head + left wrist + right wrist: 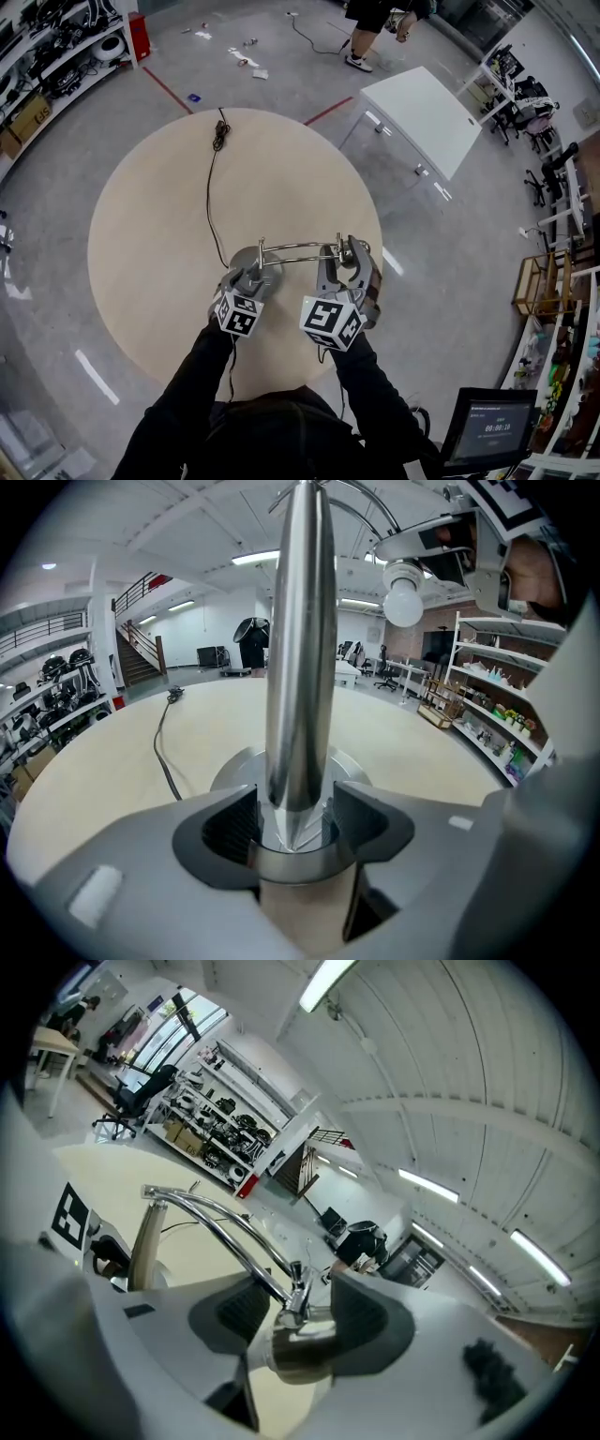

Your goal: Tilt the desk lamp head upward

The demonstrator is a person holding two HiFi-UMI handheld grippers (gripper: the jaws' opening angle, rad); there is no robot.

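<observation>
Head view: desk lamp (266, 262) stands on the near part of a round table (169, 216), and its cable (212, 187) runs off toward the far edge. Left gripper (298, 822) has its jaws pinching the lamp's upright chrome pole (298, 649) just above the round base (234, 771), with both pads on the metal. Right gripper (298, 1321), just right of the left one, has its jaws wide apart but clamped across the lamp head (300, 1354) at the end of the arched arms (225, 1227). Left gripper view shows the head high at the right, its bulb (403, 602) facing down, well above the tabletop. A white desk (422, 112) stands far right. A person (370, 28) is beyond it on the far floor.
</observation>
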